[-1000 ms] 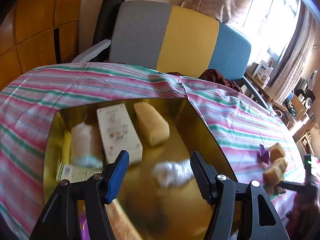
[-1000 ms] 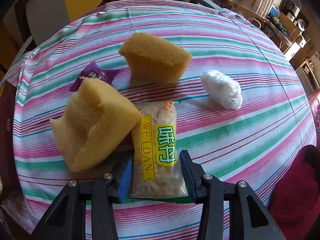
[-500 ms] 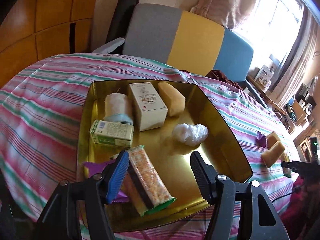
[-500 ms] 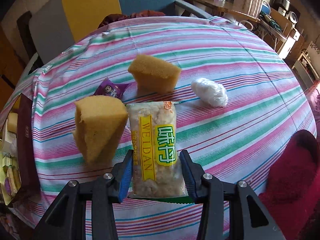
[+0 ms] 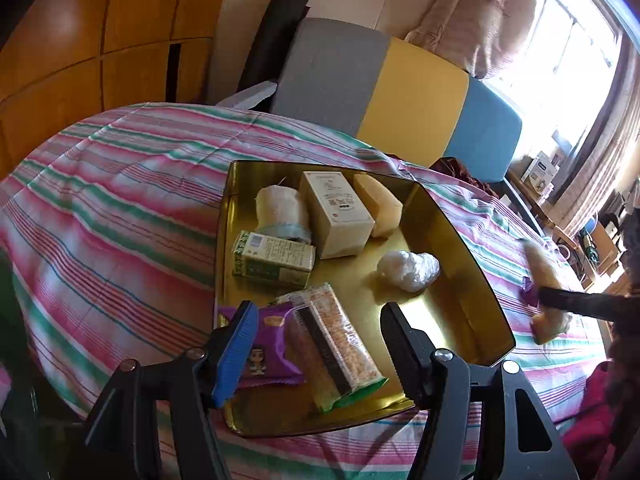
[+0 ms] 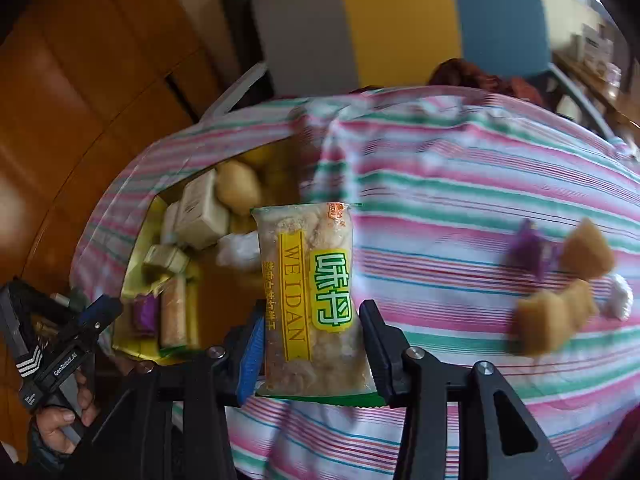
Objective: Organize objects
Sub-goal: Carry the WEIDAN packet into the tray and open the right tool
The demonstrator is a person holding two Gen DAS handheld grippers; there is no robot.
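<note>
My right gripper (image 6: 310,350) is shut on a clear snack packet with a yellow WEIDAN label (image 6: 310,292) and holds it in the air above the striped tablecloth, right of the gold tray (image 6: 132,264). My left gripper (image 5: 316,352) is open and empty above the tray's near end (image 5: 460,240). In the tray lie a grain bar packet (image 5: 336,340), a purple packet (image 5: 272,352), a green carton (image 5: 274,258), a white box (image 5: 336,214), a wrapped roll (image 5: 282,208), a sponge (image 5: 380,204) and a white plastic wad (image 5: 408,270).
On the cloth to the right lie two yellow sponges (image 6: 552,320), (image 6: 588,254), a purple packet (image 6: 528,250) and a white wad (image 6: 620,296). A grey, yellow and blue sofa back (image 5: 400,88) stands behind the table. Wooden panels (image 5: 80,40) stand at left.
My right gripper has lifted the WEIDAN packet off the cloth and swung left toward the tray. My left gripper has drawn back and risen above the tray's near end.
</note>
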